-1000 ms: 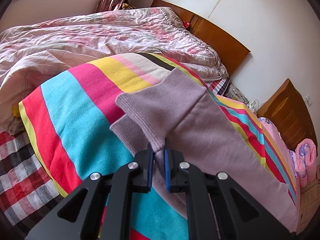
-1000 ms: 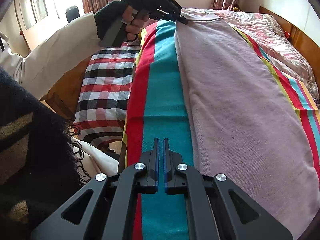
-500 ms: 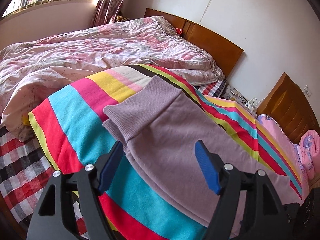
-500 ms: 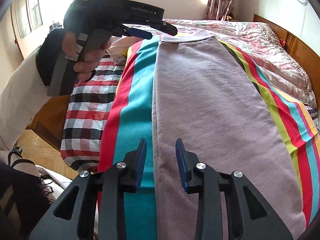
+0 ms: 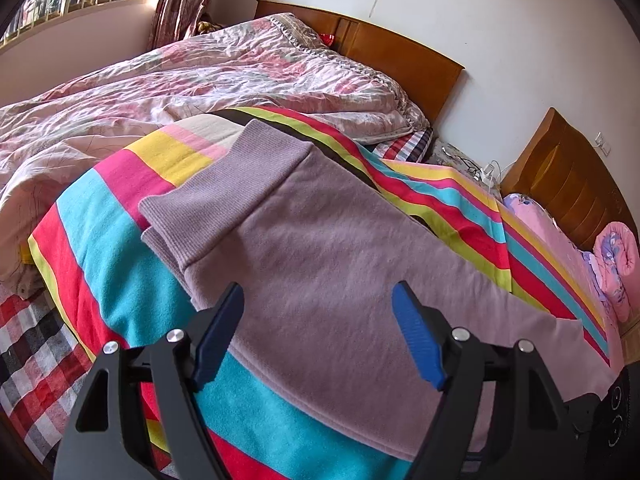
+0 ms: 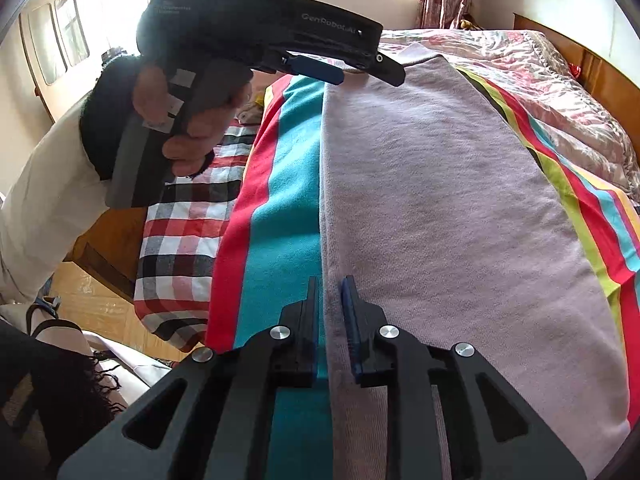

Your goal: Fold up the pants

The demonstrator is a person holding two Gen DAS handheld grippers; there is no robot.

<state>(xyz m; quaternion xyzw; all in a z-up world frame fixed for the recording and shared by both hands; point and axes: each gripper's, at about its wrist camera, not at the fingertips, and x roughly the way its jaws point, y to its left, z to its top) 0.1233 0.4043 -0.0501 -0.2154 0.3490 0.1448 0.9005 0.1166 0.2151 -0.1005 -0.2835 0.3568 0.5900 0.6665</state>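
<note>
Mauve knit pants (image 5: 320, 240) lie flat in a long strip on a striped blanket (image 5: 120, 264), ribbed end (image 5: 224, 196) toward the quilt. My left gripper (image 5: 318, 288) hovers above that end with nothing between its fingers, and its jaws are opening wide. From the right wrist view it (image 6: 352, 68) hangs over the far end of the pants (image 6: 440, 200), held by a hand. My right gripper (image 6: 330, 280) is at the near left edge of the pants. Its jaws are closing, narrow, with that edge between them and a slit of blanket showing beside the left pad.
A crumpled floral quilt (image 5: 200, 80) fills the bed beyond the blanket, with a wooden headboard (image 5: 400, 64) behind. A plaid sheet (image 6: 180, 240) hangs off the bed's left side above the wooden floor (image 6: 92, 296). A white sleeve (image 6: 40, 200) reaches in at left.
My left gripper let go of the ribbed end, opened wide and drew back. My right gripper slid from the teal stripe to the pants' edge, opened, then narrowed around it.
</note>
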